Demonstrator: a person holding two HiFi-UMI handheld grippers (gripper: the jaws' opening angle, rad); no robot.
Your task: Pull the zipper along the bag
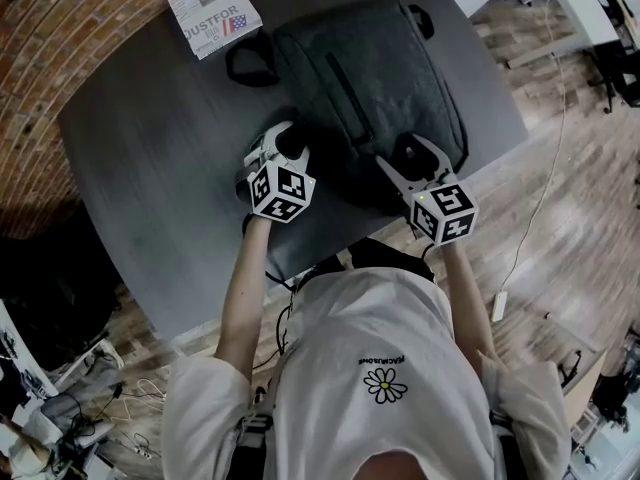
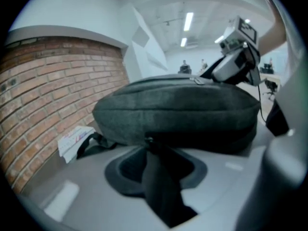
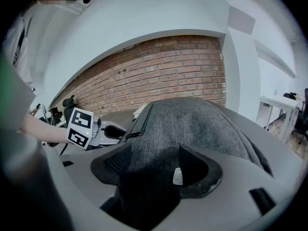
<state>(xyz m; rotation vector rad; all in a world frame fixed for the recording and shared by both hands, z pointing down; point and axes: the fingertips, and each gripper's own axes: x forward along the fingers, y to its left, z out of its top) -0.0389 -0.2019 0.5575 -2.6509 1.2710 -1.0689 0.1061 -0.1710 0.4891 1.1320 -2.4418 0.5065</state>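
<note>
A dark grey backpack (image 1: 370,78) lies flat on the grey table (image 1: 150,148). My left gripper (image 1: 282,148) sits at the bag's near left edge. In the left gripper view the zipper slider (image 2: 148,139) is at the seam of the bag (image 2: 178,107), and its black pull strap (image 2: 161,186) hangs down into the gap of the left gripper (image 2: 156,170), whose jaws stand slightly apart around it. My right gripper (image 1: 412,160) is at the bag's near right corner. In the right gripper view a fold of the bag (image 3: 192,124) fills the right gripper (image 3: 163,170), which is shut on it.
A printed booklet (image 1: 213,8) lies at the table's far left, beside the bag's black carry loop (image 1: 245,63). A brick wall runs along the left. The table's near edge is just behind both grippers, with wooden floor and cables beyond.
</note>
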